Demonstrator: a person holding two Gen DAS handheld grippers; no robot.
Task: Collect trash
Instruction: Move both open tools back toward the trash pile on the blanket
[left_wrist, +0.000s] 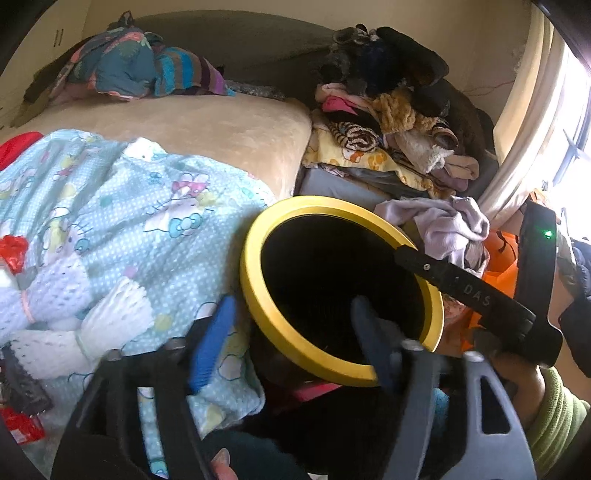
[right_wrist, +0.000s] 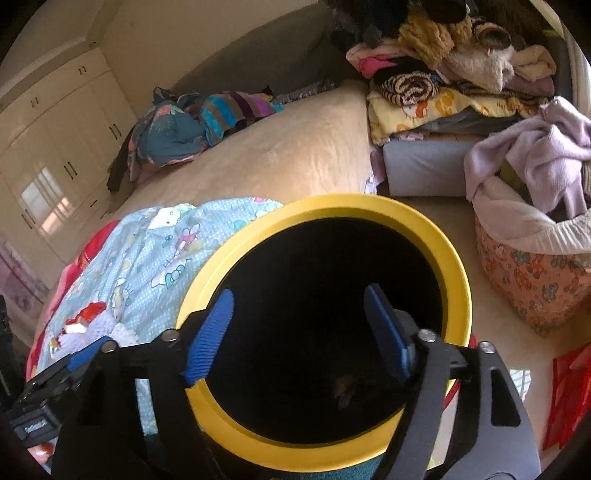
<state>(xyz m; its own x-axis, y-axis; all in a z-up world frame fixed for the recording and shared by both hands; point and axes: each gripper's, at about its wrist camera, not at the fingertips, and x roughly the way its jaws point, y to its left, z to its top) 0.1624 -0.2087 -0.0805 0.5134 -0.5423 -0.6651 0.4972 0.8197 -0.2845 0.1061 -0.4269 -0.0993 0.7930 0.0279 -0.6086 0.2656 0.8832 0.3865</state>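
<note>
- Right claw (right_wrist: 295, 334): spread, empty, poised over bin (right_wrist: 436, 240) mouth.
- Left claw (left_wrist: 291, 332): spread, empty, at bin rim.
- Trash wrappers (left_wrist: 13, 251): on bed (left_wrist: 207, 125), 9 o'clock; probably light, crinkly, slippery; pinch a bunched fold.

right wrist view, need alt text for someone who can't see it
The open right gripper hangs empty over the dark mouth of a yellow-rimmed bin beside a bed. A cartoon-print blanket lies left; a laundry basket stands right.
</note>
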